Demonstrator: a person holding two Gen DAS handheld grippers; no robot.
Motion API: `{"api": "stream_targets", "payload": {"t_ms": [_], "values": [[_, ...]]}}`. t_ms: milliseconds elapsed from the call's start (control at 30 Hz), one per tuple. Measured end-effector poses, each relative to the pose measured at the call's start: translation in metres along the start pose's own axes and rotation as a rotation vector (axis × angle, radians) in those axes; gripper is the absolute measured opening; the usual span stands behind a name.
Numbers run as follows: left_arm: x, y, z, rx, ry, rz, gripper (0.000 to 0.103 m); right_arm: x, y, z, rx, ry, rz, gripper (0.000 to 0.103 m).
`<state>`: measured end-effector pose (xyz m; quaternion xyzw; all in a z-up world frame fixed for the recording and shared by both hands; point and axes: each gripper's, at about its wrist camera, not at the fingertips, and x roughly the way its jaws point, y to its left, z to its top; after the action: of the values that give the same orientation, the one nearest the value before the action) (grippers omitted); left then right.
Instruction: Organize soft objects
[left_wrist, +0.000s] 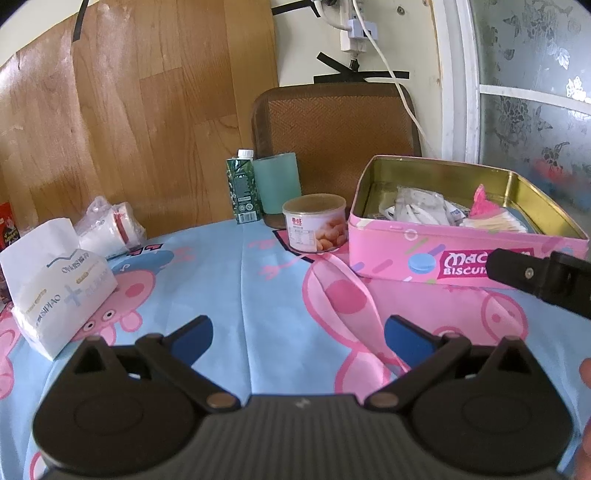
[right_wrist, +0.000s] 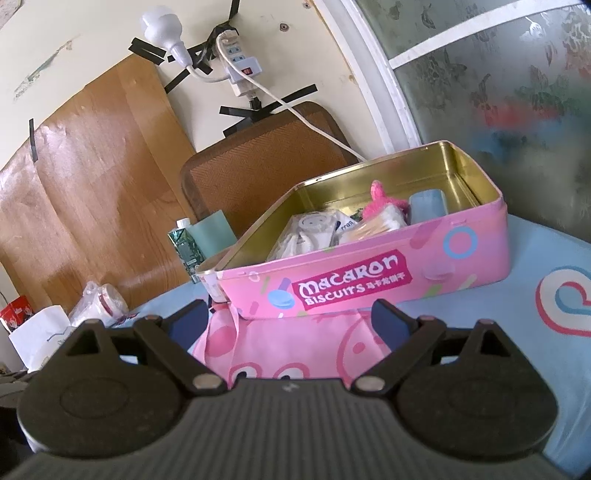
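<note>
Status: both grippers unloaded. Your left gripper (left_wrist: 298, 334) has its fingers spread wide w/ nothing between them; same for your right gripper (right_wrist: 290, 321), which hangs just short of the pink biscuit tin (right_wrist: 369, 280).

Done so far, by the look of it: the tin, ahead of the right fingers and ahead-right of the left ones, already holds several soft items, i.e. clear plastic packets (right_wrist: 314, 232), a pink fluffy piece (right_wrist: 380, 205), a pale blue pack (right_wrist: 428, 206) and what seems to be a bundle of cotton swabs (left_wrist: 495, 223).

Left, as a judgement: the tissue pack (left_wrist: 55, 280) sits far left of the left fingers, w/ a bagged white roll (left_wrist: 107, 225) just behind it. Both are well apart from the tin. The can (left_wrist: 316, 229), carton (left_wrist: 242, 188) and teal cup (left_wrist: 277, 181) ahead of the left fingers are rigid, so prob. not yours to move.

Estimate: mostly done; approx. two items remain.
</note>
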<state>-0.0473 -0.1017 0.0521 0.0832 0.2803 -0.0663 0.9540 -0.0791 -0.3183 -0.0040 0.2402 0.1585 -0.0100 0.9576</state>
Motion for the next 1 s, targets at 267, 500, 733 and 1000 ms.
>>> {"api": "stream_targets", "payload": {"t_ms": [267,500,733,1000], "values": [[-0.002,-0.007,0.0,0.04,-0.016,0.042,0.103,0.0,-0.003,0.0,0.014,-0.005,-0.008,0.097],[-0.003,-0.009,0.0,0.053,-0.013,0.039,0.103,-0.002,-0.004,0.0,0.024,-0.014,-0.015,0.097],[-0.005,-0.009,0.0,0.059,-0.022,0.039,0.103,-0.004,-0.003,0.0,0.021,-0.021,-0.015,0.097],[-0.007,-0.011,-0.001,0.072,-0.024,0.039,0.103,-0.003,-0.003,0.0,0.02,-0.022,-0.015,0.097]]}}
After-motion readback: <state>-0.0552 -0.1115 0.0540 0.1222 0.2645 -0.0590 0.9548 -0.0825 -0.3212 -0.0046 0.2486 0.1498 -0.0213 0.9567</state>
